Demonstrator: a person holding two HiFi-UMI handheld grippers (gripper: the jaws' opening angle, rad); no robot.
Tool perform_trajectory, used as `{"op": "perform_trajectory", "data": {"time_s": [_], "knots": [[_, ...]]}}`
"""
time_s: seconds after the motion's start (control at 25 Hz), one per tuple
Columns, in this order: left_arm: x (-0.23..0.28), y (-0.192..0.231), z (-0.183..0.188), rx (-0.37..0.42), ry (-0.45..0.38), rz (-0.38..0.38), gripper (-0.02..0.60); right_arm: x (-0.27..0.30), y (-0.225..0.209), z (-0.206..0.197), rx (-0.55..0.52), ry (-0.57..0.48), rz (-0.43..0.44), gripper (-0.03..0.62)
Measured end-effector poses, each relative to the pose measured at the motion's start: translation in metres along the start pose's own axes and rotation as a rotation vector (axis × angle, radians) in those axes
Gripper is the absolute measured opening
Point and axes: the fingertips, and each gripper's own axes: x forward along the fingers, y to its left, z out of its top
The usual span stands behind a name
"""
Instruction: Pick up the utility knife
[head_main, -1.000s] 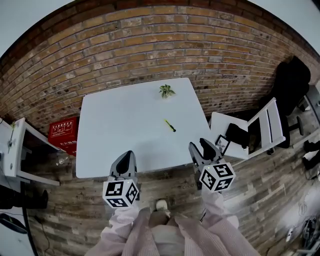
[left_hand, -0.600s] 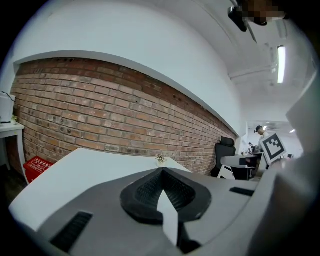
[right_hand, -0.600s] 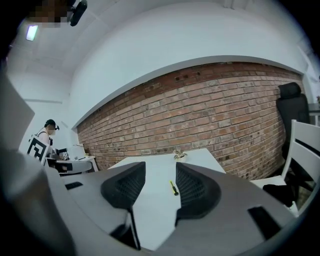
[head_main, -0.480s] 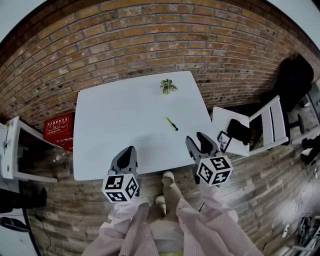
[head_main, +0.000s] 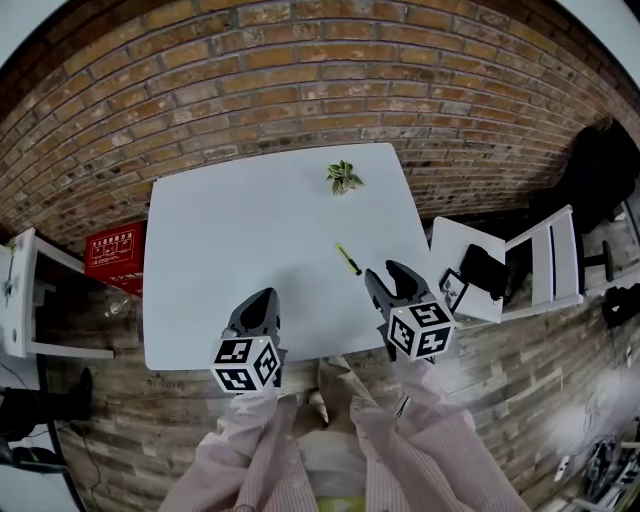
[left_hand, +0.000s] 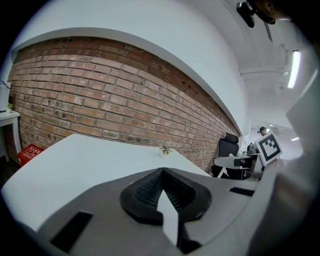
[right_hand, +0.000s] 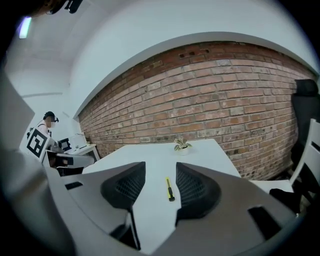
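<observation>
A slim yellow and black utility knife (head_main: 348, 259) lies on the white table (head_main: 230, 250), right of its middle. In the right gripper view the utility knife (right_hand: 169, 189) shows ahead between the two jaws, lying flat and untouched. My right gripper (head_main: 388, 279) hovers open just short of the knife, near the table's front right edge. My left gripper (head_main: 256, 312) hangs over the front edge, shut with nothing in it. In the left gripper view its pads (left_hand: 150, 192) meet.
A small potted plant (head_main: 344, 178) stands near the table's far edge, close to the brick wall (head_main: 300, 80). A white side table with a dark pouch (head_main: 478, 272) sits to the right. A red box (head_main: 110, 255) lies on the floor at left.
Both grippers have moved forward over the table's front edge. The right gripper has come closer to the knife. The knife has not moved.
</observation>
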Motion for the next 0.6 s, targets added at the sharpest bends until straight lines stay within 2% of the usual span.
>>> {"op": "perform_trajectory", "data": {"time_s": [0.6], "knots": [[0.071, 0.016, -0.037, -0.071, 0.192, -0.001, -0.008, 0.074, -0.019, -0.038, -0.066, 0.25, 0.105, 0.173]]}}
